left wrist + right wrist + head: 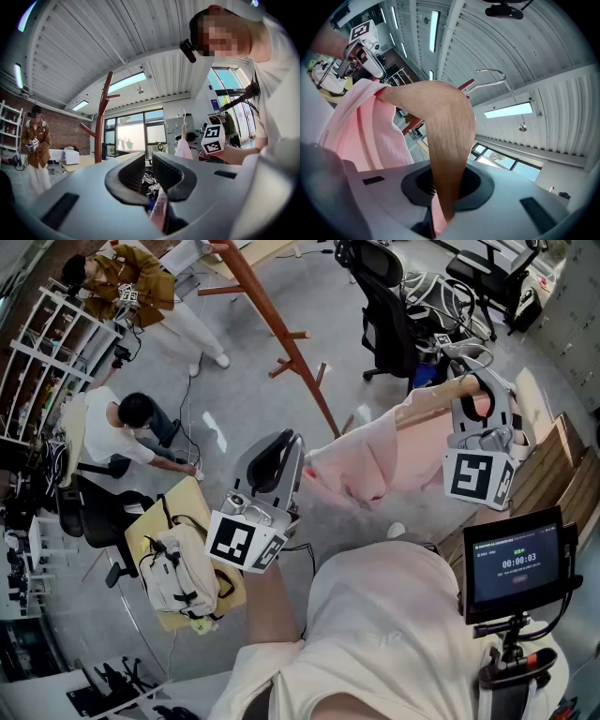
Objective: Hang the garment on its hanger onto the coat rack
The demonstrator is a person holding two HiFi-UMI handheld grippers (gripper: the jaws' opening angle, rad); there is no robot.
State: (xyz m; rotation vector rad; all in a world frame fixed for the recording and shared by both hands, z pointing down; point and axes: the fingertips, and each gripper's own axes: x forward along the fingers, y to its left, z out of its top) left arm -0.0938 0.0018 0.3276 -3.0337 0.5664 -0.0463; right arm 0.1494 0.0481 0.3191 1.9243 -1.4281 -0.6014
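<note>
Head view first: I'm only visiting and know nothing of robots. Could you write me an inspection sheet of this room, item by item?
Surface: grey floor.
Job's things: pink garment on a wooden hanger, held in the air; coat rack stands apart from it, garment not yet hung.
Clutter: white backpack on a low table.
Grippers: left gripper closed on the garment's edge; right gripper closed on the hanger.
Cables: thin cable on the floor beside a crouching person.
Surroundings: office chairs, shelving, a screen.
</note>
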